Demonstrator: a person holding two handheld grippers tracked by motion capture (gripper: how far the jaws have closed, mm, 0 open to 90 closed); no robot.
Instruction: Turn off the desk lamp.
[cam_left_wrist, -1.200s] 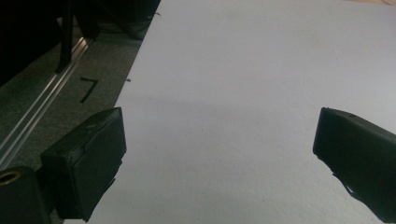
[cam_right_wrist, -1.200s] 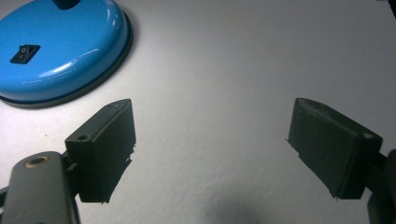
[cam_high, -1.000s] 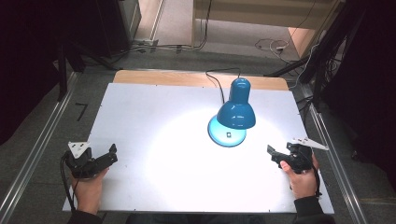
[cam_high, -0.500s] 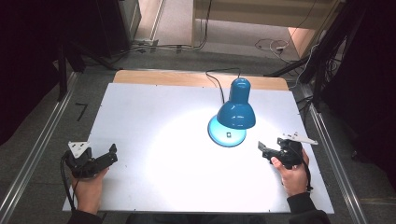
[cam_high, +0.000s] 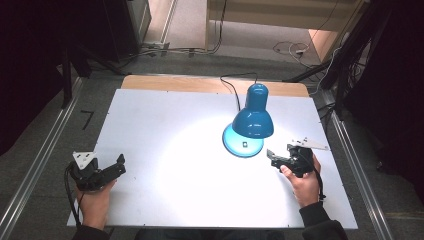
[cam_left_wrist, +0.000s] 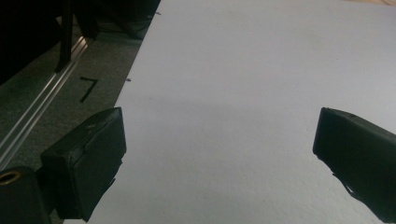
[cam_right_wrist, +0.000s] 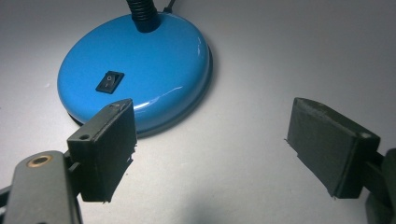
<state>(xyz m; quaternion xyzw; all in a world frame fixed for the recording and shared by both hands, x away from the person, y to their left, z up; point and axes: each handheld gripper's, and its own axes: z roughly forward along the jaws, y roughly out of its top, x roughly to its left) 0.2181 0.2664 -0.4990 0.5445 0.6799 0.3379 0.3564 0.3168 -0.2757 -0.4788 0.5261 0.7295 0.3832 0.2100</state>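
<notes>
We moved our right gripper, fingers apart, from lower right toward the lamp switch; left gripper rested, fingers apart.

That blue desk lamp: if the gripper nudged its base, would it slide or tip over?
The lamp would probably slide: its round base is wide, flat and glossy on a smooth table. Its shade hangs over the base, so tipping seems unlikely.

Dim room, dark surroundings; blue desk lamp casting a bright pool on the white desk centre, glare on its base; near jaws soft-focused
</notes>
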